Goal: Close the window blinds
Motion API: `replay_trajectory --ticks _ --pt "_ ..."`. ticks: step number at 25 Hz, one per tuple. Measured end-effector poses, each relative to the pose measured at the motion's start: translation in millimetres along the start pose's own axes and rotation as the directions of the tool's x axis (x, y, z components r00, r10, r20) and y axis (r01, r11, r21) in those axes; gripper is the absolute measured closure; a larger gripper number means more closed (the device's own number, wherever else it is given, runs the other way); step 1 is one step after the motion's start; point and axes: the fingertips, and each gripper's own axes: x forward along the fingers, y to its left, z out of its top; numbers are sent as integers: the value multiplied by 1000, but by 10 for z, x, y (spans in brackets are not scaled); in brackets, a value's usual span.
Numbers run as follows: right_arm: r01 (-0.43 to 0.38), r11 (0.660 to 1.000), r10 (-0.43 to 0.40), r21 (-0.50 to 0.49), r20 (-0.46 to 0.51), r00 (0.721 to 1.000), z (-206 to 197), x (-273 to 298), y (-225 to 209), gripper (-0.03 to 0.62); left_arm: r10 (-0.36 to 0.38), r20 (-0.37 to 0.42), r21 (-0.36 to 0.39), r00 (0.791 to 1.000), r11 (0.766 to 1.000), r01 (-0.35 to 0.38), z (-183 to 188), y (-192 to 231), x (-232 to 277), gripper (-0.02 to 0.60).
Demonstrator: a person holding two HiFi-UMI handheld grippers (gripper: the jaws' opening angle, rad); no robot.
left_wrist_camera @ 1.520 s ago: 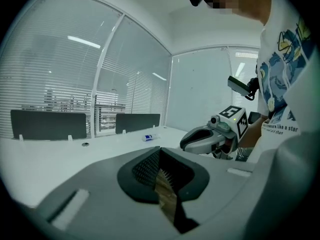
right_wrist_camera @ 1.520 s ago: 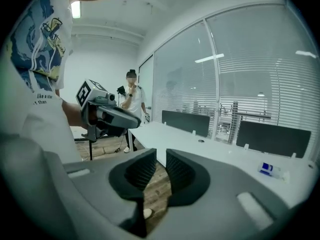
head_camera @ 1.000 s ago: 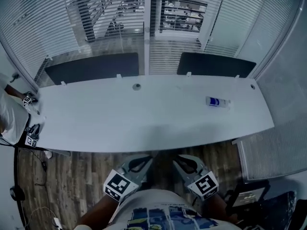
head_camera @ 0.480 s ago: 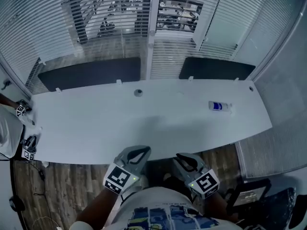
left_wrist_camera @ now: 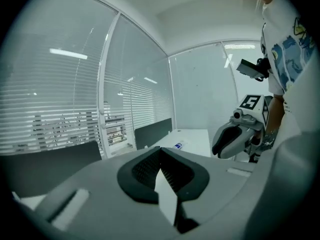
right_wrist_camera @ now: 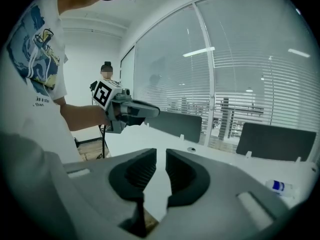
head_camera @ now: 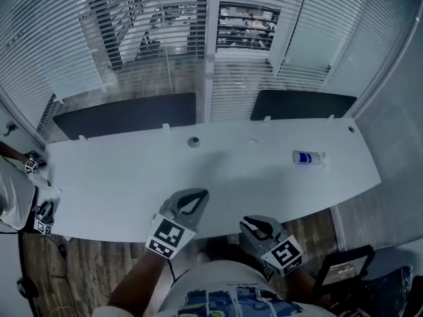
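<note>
Claws inspected: left claw (left_wrist_camera: 161, 153) clenched, its ribbed dark pads meeting at the tips on nothing. Right claw (right_wrist_camera: 160, 159) narrowly parted, empty. Both sit at the near edge of the smooth white tabletop (head_camera: 119, 177), their handles cut off by the person's shirt. Window blinds (head_camera: 59, 45) of thin horizontal slats hang beyond the far edge, well apart from both.

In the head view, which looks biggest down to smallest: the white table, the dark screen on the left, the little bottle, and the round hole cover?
1. white table
2. left dark screen
3. little bottle
4. round hole cover
No ties: each looks plainly smaller than the one before.
</note>
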Motion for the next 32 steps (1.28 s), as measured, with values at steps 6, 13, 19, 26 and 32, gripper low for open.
replay_trajectory --ticks 6,13,19,26,32 --pt "-13 999 14 -35 32 999 71 159 -394 548 88 3 78 996 993 -88 178 481 422 578" --pt "-25 999 26 -42 20 999 105 234 -888 548 159 -18 145 987 977 -154 452 1056 1015 578" --pt "-34 999 34 -34 14 999 136 166 -1245 548 235 -54 204 971 954 -220 669 1538 1484 555" --pt "-37 999 37 -1 -2 999 -17 125 -1573 548 354 -96 297 930 902 -313 787 2088 1866 537" --pt "-41 998 41 39 -8 999 -227 22 -1976 548 433 -123 383 893 851 -360 911 2457 2297 512"
